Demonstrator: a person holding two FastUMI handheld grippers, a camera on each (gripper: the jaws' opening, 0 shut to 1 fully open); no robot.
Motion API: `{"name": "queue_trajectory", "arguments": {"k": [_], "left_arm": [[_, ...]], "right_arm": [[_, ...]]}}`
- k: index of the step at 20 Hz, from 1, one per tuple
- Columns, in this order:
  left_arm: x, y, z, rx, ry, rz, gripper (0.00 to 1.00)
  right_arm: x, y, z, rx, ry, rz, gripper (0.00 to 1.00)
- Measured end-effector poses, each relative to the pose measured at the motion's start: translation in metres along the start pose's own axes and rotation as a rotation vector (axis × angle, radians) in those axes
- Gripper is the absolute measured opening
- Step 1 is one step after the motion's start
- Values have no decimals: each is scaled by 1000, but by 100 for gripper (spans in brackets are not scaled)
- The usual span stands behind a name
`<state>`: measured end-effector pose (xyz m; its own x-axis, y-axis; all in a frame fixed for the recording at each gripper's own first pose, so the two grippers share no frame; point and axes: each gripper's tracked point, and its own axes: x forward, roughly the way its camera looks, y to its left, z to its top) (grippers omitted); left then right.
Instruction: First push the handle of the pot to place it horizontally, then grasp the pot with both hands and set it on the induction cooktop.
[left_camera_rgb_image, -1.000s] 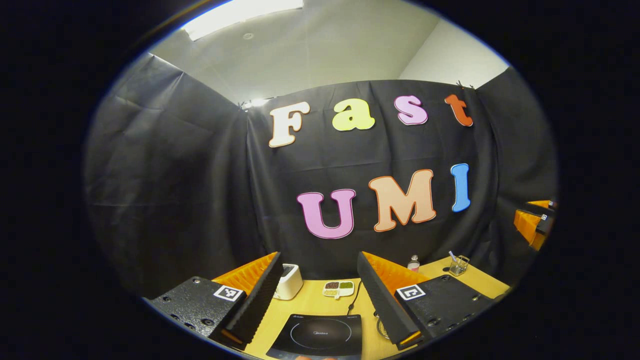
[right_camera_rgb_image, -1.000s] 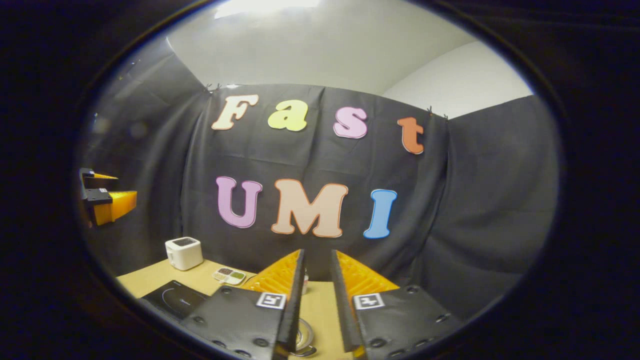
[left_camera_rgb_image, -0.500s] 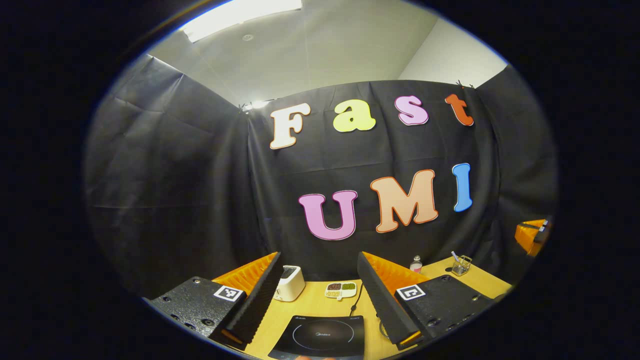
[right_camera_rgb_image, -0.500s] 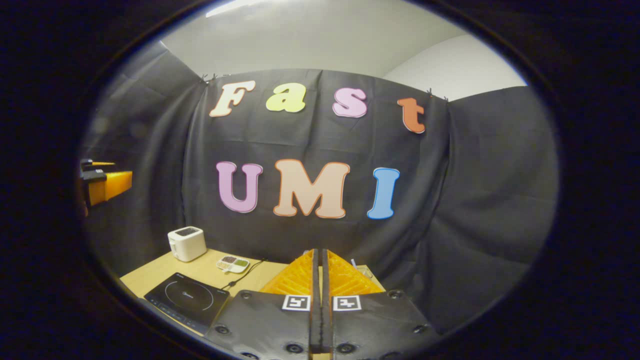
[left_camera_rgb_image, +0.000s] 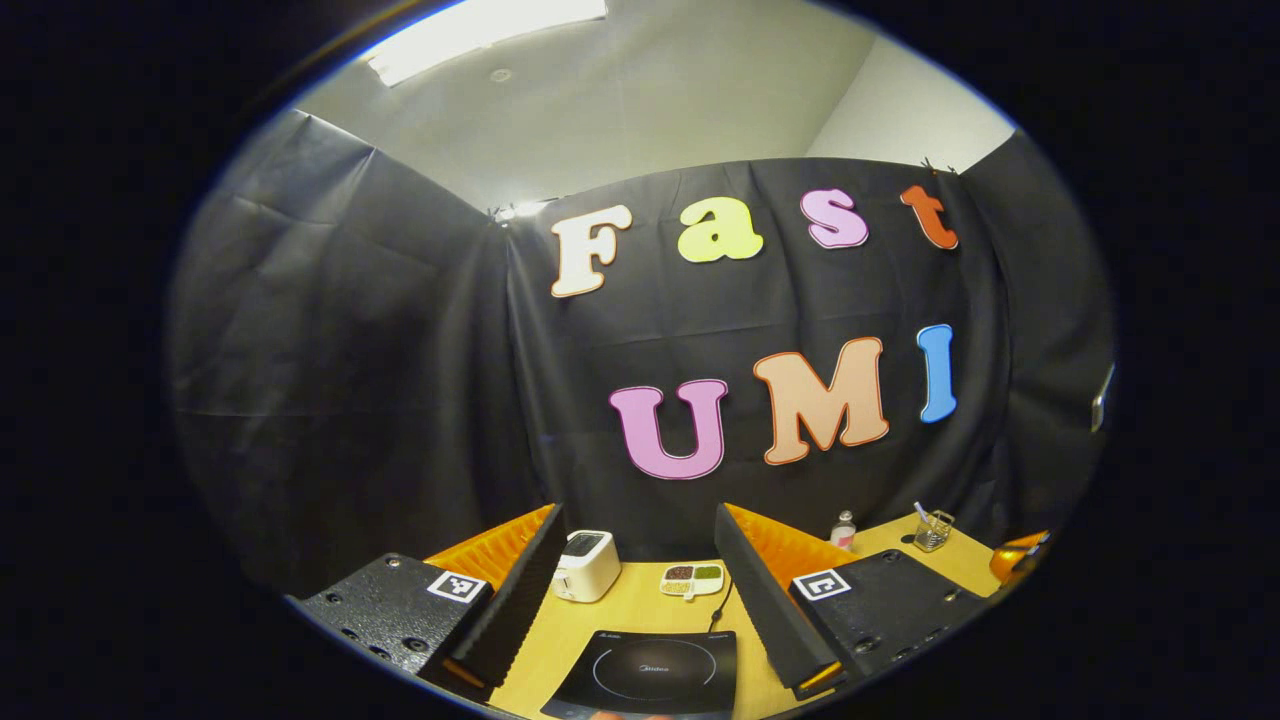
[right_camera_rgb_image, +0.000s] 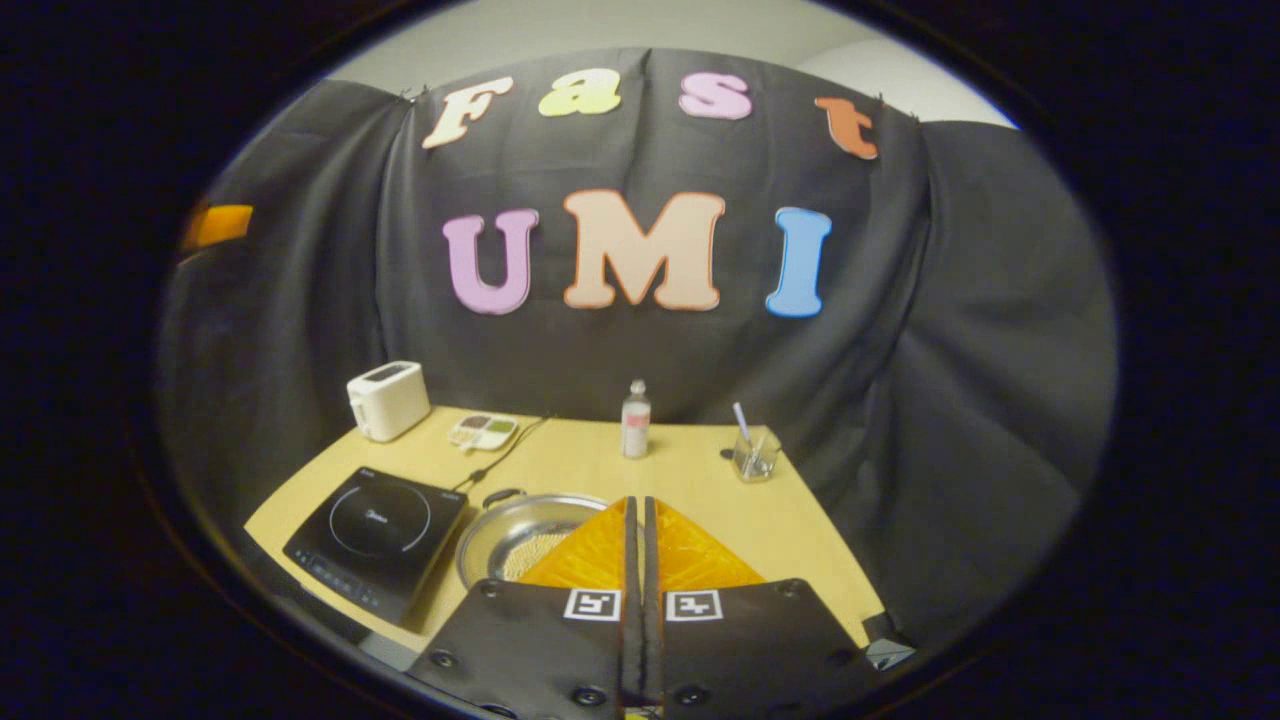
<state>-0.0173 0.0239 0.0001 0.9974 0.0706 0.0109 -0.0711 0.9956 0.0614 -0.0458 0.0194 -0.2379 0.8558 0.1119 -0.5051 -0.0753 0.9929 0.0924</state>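
The light wooden table (right_camera_rgb_image: 560, 465) carries everything, and the largest item on it is the flat black glass induction cooktop (right_camera_rgb_image: 375, 527), lying at the near left in the right gripper view and straight ahead, low down, in the left gripper view. Just beside the cooktop's right edge sits the shallow round stainless-steel pot (right_camera_rgb_image: 510, 530), partly hidden behind the right gripper (right_camera_rgb_image: 634, 512). One dark loop handle (right_camera_rgb_image: 503, 494) shows at the pot's far left rim, so it sits off the horizontal line the task wants.

The pot looks thin-walled and rigid, probably light, and its polished metal is likely slippery, so the small side handles seem the safest places to hold, one per gripper. A nudge on the loop should spin it easily on the smooth tabletop.

The right gripper hangs above the pot with its jaws pressed together, holding nothing. The left gripper (left_camera_rgb_image: 640, 560) hovers near the cooktop with its jaws spread wide, also empty.

Smaller things stand at the back: a white toaster (right_camera_rgb_image: 388, 399), a small clear plastic bottle (right_camera_rgb_image: 635, 419), a divided white dish (right_camera_rgb_image: 483, 431) and a clear glass cup (right_camera_rgb_image: 753, 457).
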Motion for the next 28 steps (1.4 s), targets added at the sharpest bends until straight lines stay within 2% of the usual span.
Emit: {"name": "queue_trajectory", "arguments": {"k": [1,8,11,13,18,19,20,28], "left_arm": [[0,3,0,2,1,9,96],[-3,23,-8,28,22,79,95],[-3,32,-12,32,32,116,95],[-6,38,-13,35,38,140,95],[-11,51,-18,32,55,200,95],[-10,52,-19,31,59,210,94],[-11,55,-20,32,62,220,94],[-15,60,-24,36,88,284,95]], "right_arm": [[5,2,-17,5,38,11,0],[30,21,-118,-1,260,95,3],[36,31,-148,-15,334,142,0],[38,38,-166,-30,379,169,3],[44,46,-197,-83,472,224,3],[46,46,-203,-86,486,231,0],[48,46,-207,-90,501,237,3],[64,25,-222,-110,547,247,2]]}}
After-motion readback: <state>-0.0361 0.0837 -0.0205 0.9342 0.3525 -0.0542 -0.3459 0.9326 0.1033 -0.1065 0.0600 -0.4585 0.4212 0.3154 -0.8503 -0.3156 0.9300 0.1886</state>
